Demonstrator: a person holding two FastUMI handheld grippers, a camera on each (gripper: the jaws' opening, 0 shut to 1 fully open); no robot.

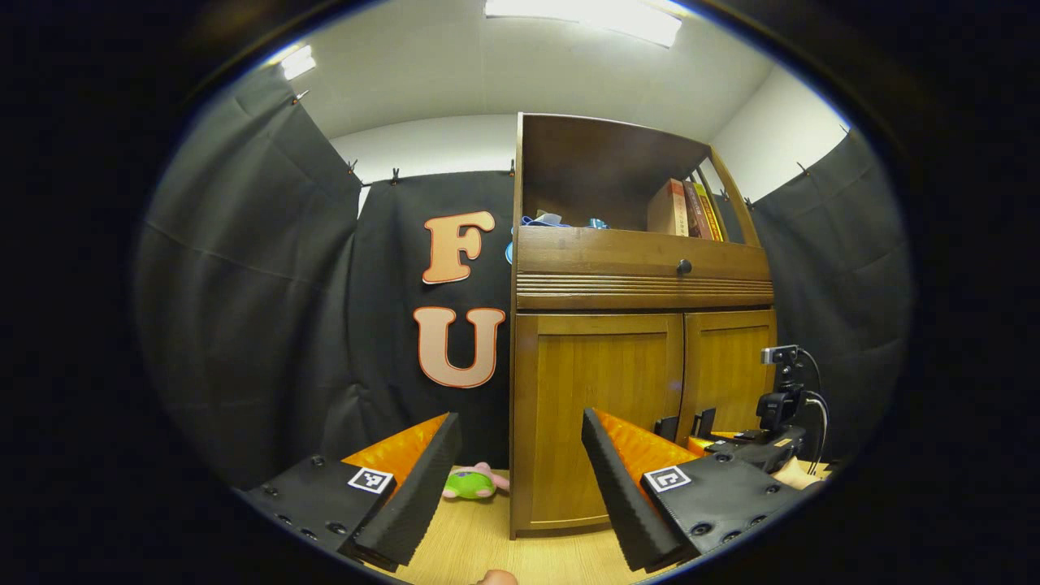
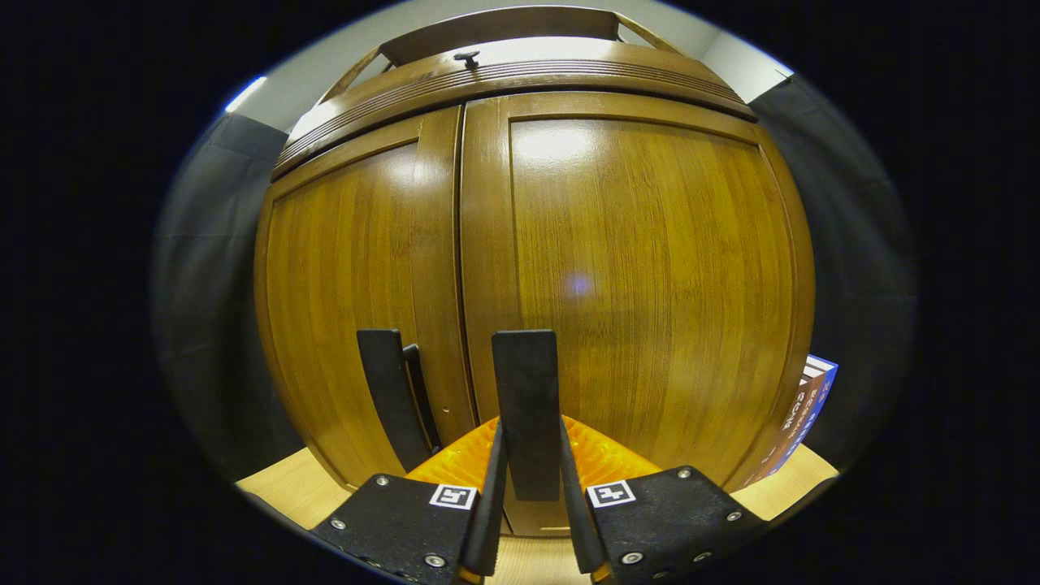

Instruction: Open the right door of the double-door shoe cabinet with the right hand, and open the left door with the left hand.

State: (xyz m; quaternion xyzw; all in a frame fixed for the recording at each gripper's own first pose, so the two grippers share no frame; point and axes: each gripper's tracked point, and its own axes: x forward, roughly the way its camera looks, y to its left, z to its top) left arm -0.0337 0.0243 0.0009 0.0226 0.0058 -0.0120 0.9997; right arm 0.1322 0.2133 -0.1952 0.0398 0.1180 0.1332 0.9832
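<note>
Right hand-held gripper (image 2: 528,487) pinching right door (image 2: 650,276) handle (image 2: 526,406). Left hand-held gripper (image 1: 520,479) spread, apart from cabinet (image 1: 601,422). Plush toy (image 1: 474,483) on floor beside cabinet.

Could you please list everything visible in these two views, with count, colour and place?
Cabinet: one, brown wood, on the floor at the back.
Doors: two, brown, both closed.
Door handles: two, dark, either side of the centre seam.
Drawer knob: one, dark, above the doors.
Books: several, reddish and yellow, upper shelf.
Plush toy: one, green and pink, floor left of the cabinet.
Left gripper: one, open, back from the cabinet.
Right gripper: one, fingers on either side of the right door's handle.
</note>
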